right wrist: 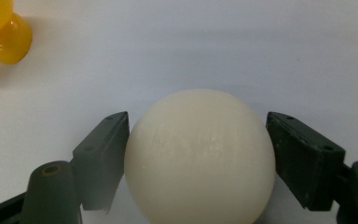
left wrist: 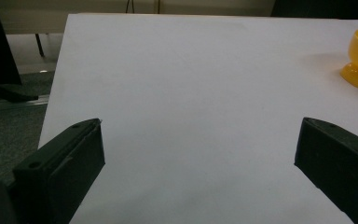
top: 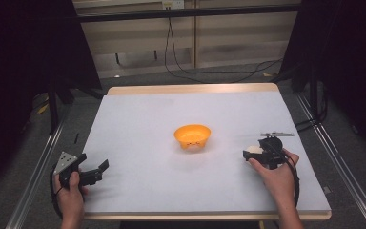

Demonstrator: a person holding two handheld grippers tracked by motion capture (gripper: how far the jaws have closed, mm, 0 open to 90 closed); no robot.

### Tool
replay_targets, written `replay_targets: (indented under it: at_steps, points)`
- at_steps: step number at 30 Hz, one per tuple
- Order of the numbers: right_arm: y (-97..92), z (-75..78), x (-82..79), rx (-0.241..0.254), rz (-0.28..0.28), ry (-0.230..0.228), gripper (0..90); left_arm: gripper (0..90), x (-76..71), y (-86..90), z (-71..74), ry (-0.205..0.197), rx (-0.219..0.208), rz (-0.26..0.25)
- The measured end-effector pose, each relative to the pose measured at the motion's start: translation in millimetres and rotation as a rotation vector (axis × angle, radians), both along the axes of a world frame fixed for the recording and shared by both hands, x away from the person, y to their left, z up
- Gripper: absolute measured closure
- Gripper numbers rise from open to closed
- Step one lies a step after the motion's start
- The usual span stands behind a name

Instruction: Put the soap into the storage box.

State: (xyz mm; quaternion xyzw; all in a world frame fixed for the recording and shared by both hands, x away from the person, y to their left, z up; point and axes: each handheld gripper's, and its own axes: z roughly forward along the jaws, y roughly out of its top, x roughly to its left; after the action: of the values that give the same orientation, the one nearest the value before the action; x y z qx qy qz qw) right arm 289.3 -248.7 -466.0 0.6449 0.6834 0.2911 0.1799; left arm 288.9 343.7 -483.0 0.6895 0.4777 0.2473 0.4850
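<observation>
Here, a white tabletop [top: 171, 191] with a pale wooden edge, seen from above. Near its middle, an orange bowl [top: 192, 136] on a short foot, upright, mouth up, nothing visible inside from this angle.

At the near left corner, the left hand [top: 70, 193] wrapped around the left gripper [top: 100, 169], grey 3-cornered plate on top, jaws aimed toward the middle of the tabletop. In the left gripper view, the 2 black jaws spread wide apart, bare white surface between them, nothing held; the bowl at the far right edge, well away from the jaws.

On the right side, the right hand [top: 277, 179] on the right gripper [top: 249, 153], pointed left toward the bowl, a black cable looping back beside the wrist. Between its jaws, a cream-white ball [right wrist: 199, 156], smooth and matte. In the right gripper view, the left jaw pressed against the ball's side, the right jaw at its other flank, contact there hard to judge; the ball filling the whole gap between the 2. Jaws parted just as far as the ball's width. Cannot tell whether the ball rests on the tabletop or hangs just above it. Bowl foot visible at the upper left of that view, well apart from the ball.
</observation>
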Motion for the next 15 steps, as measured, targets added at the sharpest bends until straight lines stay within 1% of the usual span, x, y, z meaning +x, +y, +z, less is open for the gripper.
replay_targets:
  at_steps: [7, 9, 13, 15]
  points:
    - [2.1, -3.0, 0.1, -0.001, -0.016, 0.012, 23.1, 1.2, 0.0, 0.0, 0.0, 0.000, 0.000, 0.000]
    - [2.8, -7.2, 0.8, -0.009, -0.016, 0.023, 23.4, 1.2, -0.1, 0.0, 0.0, -0.001, -0.001, 0.000]
    - [3.8, -7.6, 0.2, -0.014, -0.025, 0.021, 23.9, 1.2, 0.0, 0.0, 0.0, 0.000, -0.001, 0.000]
    - [3.4, -6.2, 0.7, 0.001, -0.028, 0.036, 24.0, 1.2, 0.0, 0.0, 0.0, 0.000, -0.001, 0.000]
